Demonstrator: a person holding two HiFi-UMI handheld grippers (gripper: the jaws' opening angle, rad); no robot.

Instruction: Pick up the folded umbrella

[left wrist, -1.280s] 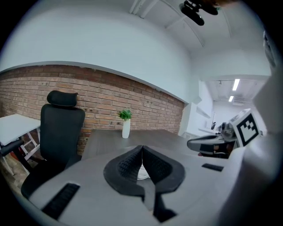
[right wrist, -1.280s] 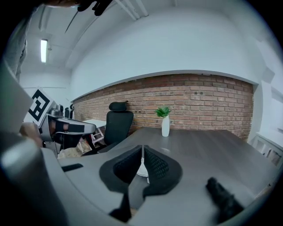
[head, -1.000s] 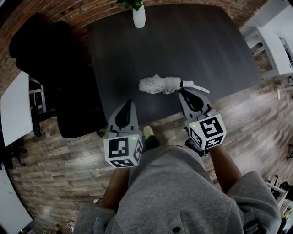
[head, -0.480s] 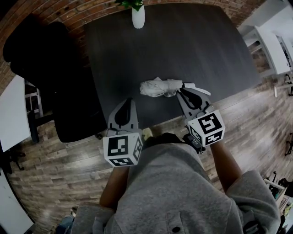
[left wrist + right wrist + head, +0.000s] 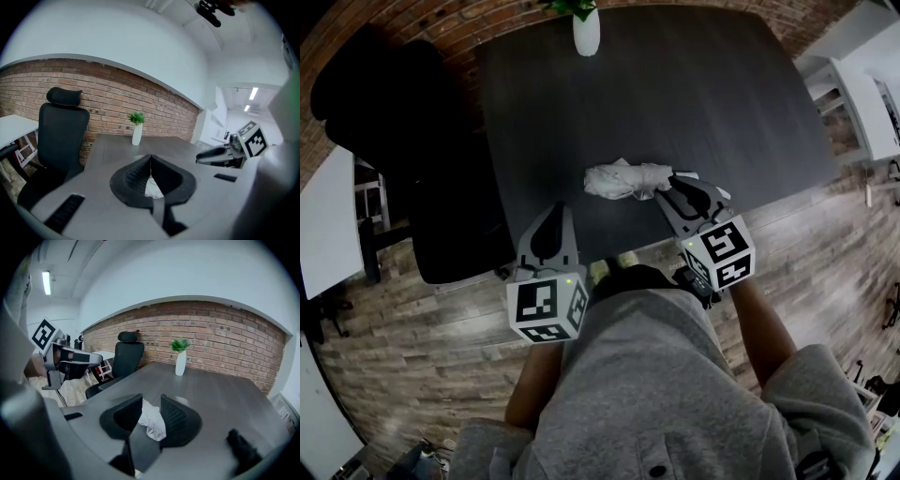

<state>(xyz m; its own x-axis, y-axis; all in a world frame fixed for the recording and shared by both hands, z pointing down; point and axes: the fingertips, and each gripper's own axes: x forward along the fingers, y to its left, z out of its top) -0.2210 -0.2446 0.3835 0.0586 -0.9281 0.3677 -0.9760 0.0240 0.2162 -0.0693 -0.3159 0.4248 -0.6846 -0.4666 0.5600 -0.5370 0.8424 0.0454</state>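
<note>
The folded umbrella (image 5: 623, 178) lay near the table's (image 5: 694, 84) front edge, with its long axis running left to right and its right end tucked in by the right claw (image 5: 673, 189). That claw's jaws were opening, pale fabric between them but not pinched. The left claw (image 5: 555, 210) hung closed and empty, just short of the umbrella. It looked light, soft baggy cloth over a stiff core, so a squeeze across the firm right end seemed the safest hold.

Your head view looks steeply down on the tabletop (image 5: 694, 103); both gripper views sit low at its near edge, sharing the vase (image 5: 136, 134).
</note>
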